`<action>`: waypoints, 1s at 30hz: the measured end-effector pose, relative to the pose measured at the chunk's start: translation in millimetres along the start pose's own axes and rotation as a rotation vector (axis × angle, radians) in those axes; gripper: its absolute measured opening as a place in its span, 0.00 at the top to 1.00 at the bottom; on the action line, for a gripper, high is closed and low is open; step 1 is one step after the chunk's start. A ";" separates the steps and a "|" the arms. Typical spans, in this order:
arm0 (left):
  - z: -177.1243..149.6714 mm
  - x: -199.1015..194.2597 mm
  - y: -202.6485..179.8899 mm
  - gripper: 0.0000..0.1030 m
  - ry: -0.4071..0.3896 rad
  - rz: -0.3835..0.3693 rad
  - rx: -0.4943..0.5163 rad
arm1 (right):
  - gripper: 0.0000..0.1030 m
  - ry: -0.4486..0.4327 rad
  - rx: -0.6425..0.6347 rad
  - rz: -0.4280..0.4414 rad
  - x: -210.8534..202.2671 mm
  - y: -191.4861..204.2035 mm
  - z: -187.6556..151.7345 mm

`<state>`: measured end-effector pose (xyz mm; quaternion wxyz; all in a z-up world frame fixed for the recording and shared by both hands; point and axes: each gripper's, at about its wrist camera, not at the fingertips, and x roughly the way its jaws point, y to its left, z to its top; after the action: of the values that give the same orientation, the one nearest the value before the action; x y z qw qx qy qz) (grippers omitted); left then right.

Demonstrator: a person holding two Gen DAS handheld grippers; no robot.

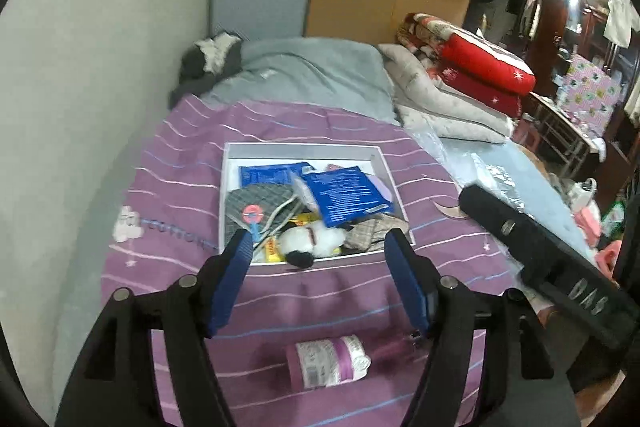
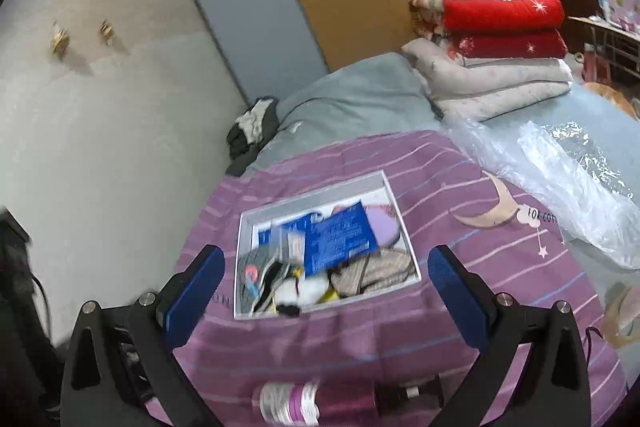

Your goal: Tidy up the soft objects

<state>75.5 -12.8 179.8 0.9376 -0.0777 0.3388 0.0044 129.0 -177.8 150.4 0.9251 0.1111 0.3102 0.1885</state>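
A home bedroom: bed with purple striped bedspread, folded quilts stacked.

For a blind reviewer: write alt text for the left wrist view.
A white box crammed with blue packets, folded cloths and a small white plush toy sits on a purple striped bedspread. The open, empty left gripper hovers above its near edge, and a labelled bottle lies nearer the camera.
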 end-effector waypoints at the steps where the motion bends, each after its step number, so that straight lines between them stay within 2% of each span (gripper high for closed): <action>1: -3.6 -4.8 -0.1 0.33 -0.009 0.033 -0.004 | 0.00 0.003 0.000 -0.003 -1.4 -1.2 -4.7; 5: -18.7 -23.0 -0.4 0.33 -0.090 0.154 0.013 | 0.00 0.017 0.030 0.009 -6.8 -10.3 -19.6; 7: -25.6 -24.5 3.2 0.32 -0.091 0.167 0.002 | 0.00 0.021 0.015 0.000 -10.4 -12.4 -27.8; 9: -37.3 -19.3 8.4 0.32 -0.048 0.153 -0.033 | 0.00 0.024 -0.019 -0.011 -13.9 -12.1 -36.5; 12: -55.6 -4.9 14.6 0.32 0.018 0.176 -0.062 | 0.00 0.044 -0.064 -0.015 -14.1 -11.4 -47.6; 17: -81.3 17.3 24.1 0.32 0.127 0.186 -0.062 | 0.00 0.091 -0.137 -0.011 -4.0 -7.9 -63.4; 19: -82.8 21.6 25.1 0.32 0.143 0.200 -0.058 | 0.00 0.096 -0.162 -0.017 0.1 -5.3 -69.0; 23: -85.5 18.7 24.7 0.32 0.107 0.162 -0.081 | 0.00 0.101 -0.158 -0.017 10.4 -7.0 -79.4; 25: -88.3 21.9 20.7 0.30 0.092 0.202 -0.057 | 0.00 0.079 -0.144 -0.019 15.4 -12.0 -86.4; 28: -96.1 30.7 12.9 0.29 0.078 0.235 0.007 | 0.00 0.028 -0.183 -0.108 23.7 -14.2 -99.6; 30: -103.7 39.4 11.3 0.29 0.066 0.259 0.010 | 0.00 0.005 -0.222 -0.131 28.0 -13.4 -108.0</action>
<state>39.3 -18.8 74.5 0.9179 -0.0289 0.3767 0.1215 86.8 -168.7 46.7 0.9414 -0.0131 0.2962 0.1611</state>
